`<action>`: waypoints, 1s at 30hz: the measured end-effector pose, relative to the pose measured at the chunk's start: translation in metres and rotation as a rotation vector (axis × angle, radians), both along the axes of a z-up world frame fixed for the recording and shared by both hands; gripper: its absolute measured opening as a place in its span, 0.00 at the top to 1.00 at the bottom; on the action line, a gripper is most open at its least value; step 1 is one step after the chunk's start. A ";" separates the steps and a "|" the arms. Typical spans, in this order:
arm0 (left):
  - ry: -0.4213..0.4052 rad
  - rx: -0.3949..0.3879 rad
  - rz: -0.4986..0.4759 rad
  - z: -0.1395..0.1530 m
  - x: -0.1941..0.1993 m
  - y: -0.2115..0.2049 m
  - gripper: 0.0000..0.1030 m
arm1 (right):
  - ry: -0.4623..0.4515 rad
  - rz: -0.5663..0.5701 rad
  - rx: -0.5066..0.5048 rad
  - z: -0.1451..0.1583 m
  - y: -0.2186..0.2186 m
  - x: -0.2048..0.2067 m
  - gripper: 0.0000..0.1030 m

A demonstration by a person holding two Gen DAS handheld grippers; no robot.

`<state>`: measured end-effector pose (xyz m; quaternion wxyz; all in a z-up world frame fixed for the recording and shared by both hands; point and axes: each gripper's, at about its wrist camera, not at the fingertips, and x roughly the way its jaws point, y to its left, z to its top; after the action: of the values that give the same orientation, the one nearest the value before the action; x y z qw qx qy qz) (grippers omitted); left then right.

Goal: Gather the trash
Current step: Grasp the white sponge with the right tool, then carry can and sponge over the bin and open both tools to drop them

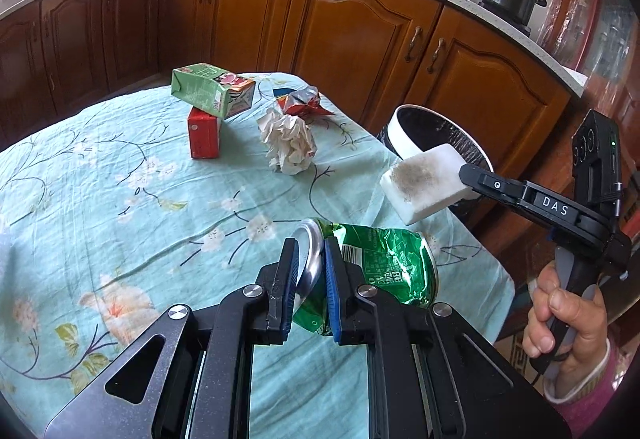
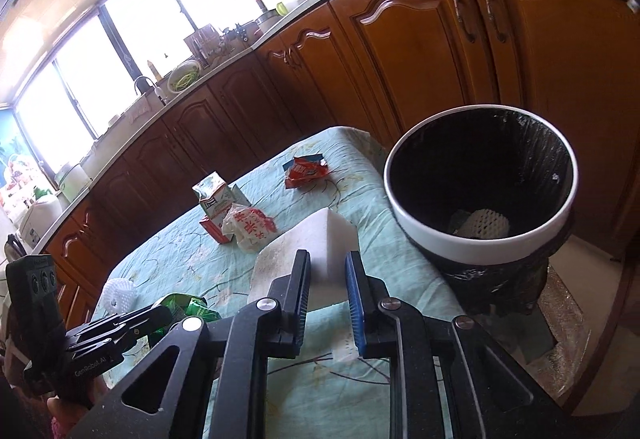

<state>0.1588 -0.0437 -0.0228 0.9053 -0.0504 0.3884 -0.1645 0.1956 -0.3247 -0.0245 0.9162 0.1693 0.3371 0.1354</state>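
On our left, the left gripper [image 1: 311,271] has its fingers closed tight on the squashed green can [image 1: 384,263], held just above the desk [image 1: 120,199], its long side pointing right. More trash, a paper ball [image 1: 289,143] and cartons [image 1: 212,91], waits farther back. On our right, the right gripper [image 2: 328,291] squeezes the white foam block [image 2: 312,255]. The bin [image 2: 480,239] sits just ahead and right of it, so our right hand is nearer and should drop first, we think.

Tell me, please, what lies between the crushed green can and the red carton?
Only bare floral tablecloth between the green can and the red carton, seen in the left wrist view.
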 end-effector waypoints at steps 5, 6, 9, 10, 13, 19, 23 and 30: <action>-0.010 -0.002 -0.025 0.006 0.009 -0.020 0.88 | -0.007 -0.044 -0.001 0.004 -0.026 -0.002 0.82; -0.012 -0.001 -0.031 0.007 0.011 -0.024 0.88 | -0.008 -0.052 -0.003 0.005 -0.030 -0.002 0.82; -0.018 0.001 -0.048 0.009 0.016 -0.037 0.88 | -0.009 -0.076 -0.003 0.006 -0.043 -0.002 0.82; -0.018 0.001 -0.055 0.009 0.019 -0.041 0.88 | -0.010 -0.082 -0.003 0.006 -0.047 -0.003 0.82; -0.018 0.005 -0.073 0.011 0.026 -0.053 0.88 | -0.011 -0.099 -0.002 0.007 -0.056 -0.002 0.82; -0.020 0.007 -0.098 0.013 0.041 -0.074 0.88 | -0.016 -0.125 -0.001 0.008 -0.071 0.001 0.82; -0.025 0.018 -0.109 0.015 0.050 -0.087 0.88 | -0.019 -0.145 -0.003 0.009 -0.081 0.004 0.82; -0.037 0.023 -0.124 0.020 0.069 -0.107 0.88 | -0.023 -0.186 -0.029 0.010 -0.103 0.014 0.82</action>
<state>0.2277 -0.1505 -0.0027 0.9009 -0.0128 0.3757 -0.2169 0.2096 -0.4272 -0.0145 0.9310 0.1848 0.3113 0.0467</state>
